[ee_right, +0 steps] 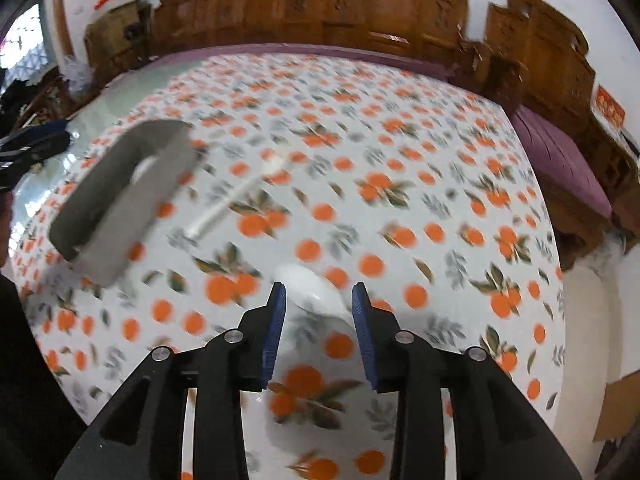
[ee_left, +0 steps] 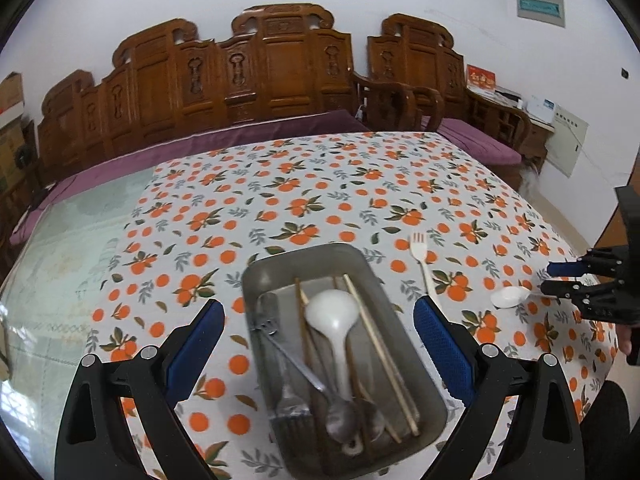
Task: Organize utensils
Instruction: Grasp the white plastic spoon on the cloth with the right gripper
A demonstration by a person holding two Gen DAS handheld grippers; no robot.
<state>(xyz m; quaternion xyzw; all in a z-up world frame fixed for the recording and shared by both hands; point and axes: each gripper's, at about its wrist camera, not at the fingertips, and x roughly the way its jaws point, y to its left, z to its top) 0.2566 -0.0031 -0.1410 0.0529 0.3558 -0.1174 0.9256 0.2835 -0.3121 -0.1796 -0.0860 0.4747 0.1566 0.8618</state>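
A grey metal tray (ee_left: 256, 276) sits on the orange-print tablecloth and holds a white ladle spoon (ee_left: 334, 312), metal forks and spoons (ee_left: 288, 360) and wooden chopsticks (ee_left: 376, 336). My left gripper (ee_left: 318, 320) is open, hovering over the tray. A white plastic fork (ee_left: 422, 256) lies right of the tray. A white plastic spoon (ee_left: 510, 296) lies further right, its handle between the fingers of my right gripper (ee_left: 550, 278). In the right wrist view the right gripper (ee_right: 319, 298) is open around the spoon (ee_right: 308, 284); the tray (ee_right: 120, 196) and fork (ee_right: 236, 196) are blurred at left.
The tablecloth (ee_left: 320, 184) covers most of the table; a bare glass surface (ee_left: 72, 240) lies at the left. A carved wooden bench (ee_left: 260, 72) with purple cushions stands behind the table. The table's right edge (ee_right: 560, 280) drops off near the right gripper.
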